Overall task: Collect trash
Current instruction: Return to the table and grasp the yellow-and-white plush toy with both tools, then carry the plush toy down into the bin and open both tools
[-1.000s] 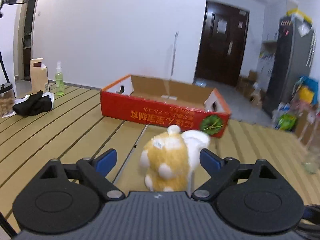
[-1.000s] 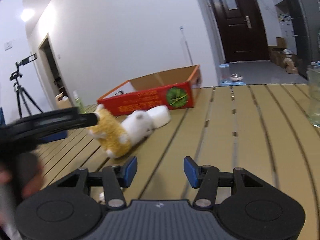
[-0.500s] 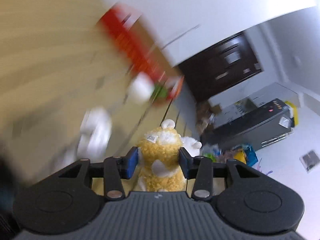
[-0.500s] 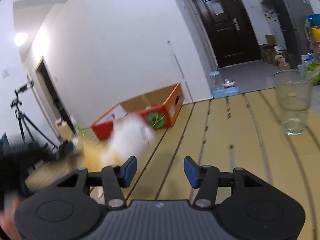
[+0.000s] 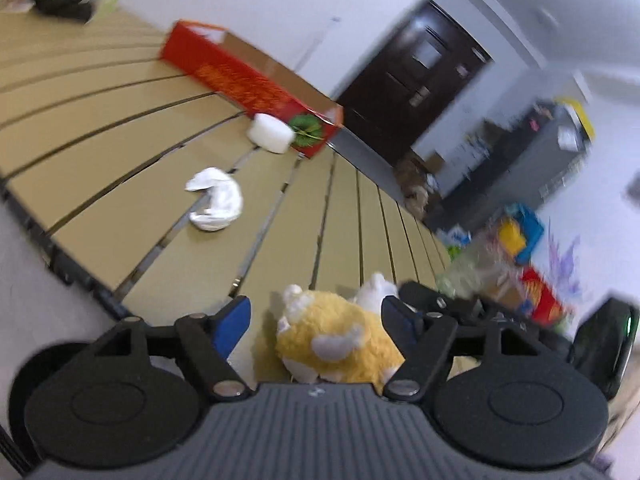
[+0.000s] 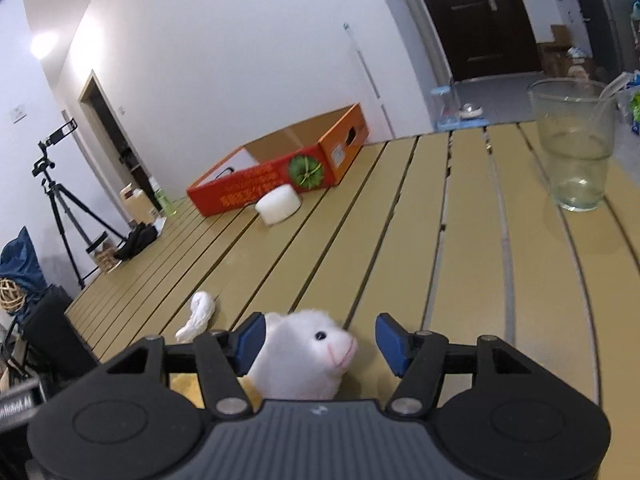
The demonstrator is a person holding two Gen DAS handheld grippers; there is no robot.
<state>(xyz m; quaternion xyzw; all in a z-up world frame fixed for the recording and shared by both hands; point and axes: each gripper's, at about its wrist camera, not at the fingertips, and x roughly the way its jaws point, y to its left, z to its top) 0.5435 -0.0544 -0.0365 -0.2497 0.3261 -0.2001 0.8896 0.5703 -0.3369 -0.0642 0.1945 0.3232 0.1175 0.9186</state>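
Observation:
A yellow and white plush toy (image 5: 340,340) lies between the spread fingers of my left gripper (image 5: 316,318), which is open. Its white head (image 6: 308,356) shows between the fingers of my right gripper (image 6: 320,338), which is open too. I cannot tell whether either gripper touches it. A crumpled white tissue (image 5: 216,200) lies on the slatted wooden table (image 5: 120,152); it also shows in the right wrist view (image 6: 198,314). A white foam block (image 5: 270,134) rests against the open red cardboard box (image 5: 248,84), which also shows in the right wrist view (image 6: 280,176).
A clear glass cup (image 6: 572,144) stands at the right of the table. A black cloth (image 6: 136,240), a green spray bottle (image 6: 162,198) and a small carton sit at the far left end. A tripod (image 6: 60,200) stands beyond the table's left edge.
My left gripper shut on the plush toy, carried it toward the table's near edge, then opened. The right gripper has come around the toy's head. The tissue and foam block are uncovered.

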